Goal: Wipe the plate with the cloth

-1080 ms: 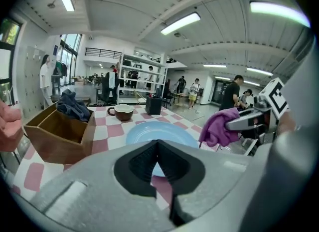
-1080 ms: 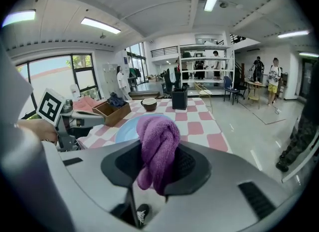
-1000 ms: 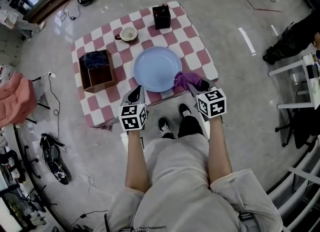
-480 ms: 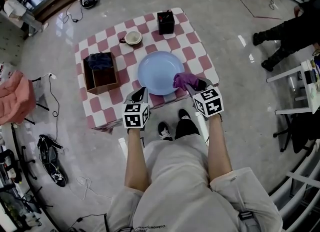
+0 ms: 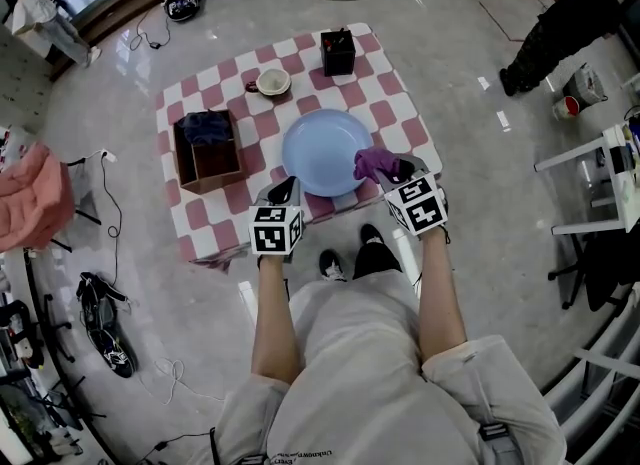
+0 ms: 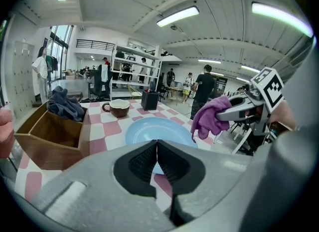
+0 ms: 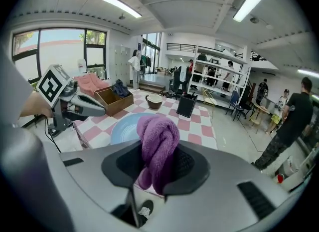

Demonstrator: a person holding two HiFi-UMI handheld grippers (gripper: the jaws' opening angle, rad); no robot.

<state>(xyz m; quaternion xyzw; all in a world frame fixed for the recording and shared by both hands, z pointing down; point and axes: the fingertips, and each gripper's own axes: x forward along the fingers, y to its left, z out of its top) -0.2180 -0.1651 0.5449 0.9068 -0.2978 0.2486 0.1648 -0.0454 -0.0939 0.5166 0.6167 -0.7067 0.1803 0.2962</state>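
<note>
A light blue plate (image 5: pixel 327 150) lies on the red-and-white checked table (image 5: pixel 190 215), near its front edge. My right gripper (image 5: pixel 388 167) is shut on a bunched purple cloth (image 5: pixel 372 162), held at the plate's right rim. In the right gripper view the cloth (image 7: pixel 157 147) hangs between the jaws above the plate (image 7: pixel 126 126). My left gripper (image 5: pixel 284 191) is shut with nothing in it, at the table's front edge just left of the plate. From the left gripper view, the plate (image 6: pixel 149 128) lies ahead and the cloth (image 6: pixel 209 116) hangs at right.
A brown open box (image 5: pixel 207 151) with dark cloth inside stands left of the plate. A cup (image 5: pixel 271 82) and a black holder (image 5: pixel 338 52) sit at the table's far side. My shoes (image 5: pixel 330 264) are under the front edge. A person (image 5: pixel 545 23) stands at far right.
The view has shifted slightly, and both grippers sit a little nearer the plate. The cloth stays clamped in the right gripper at the plate's right rim. The person at right has walked farther off.
</note>
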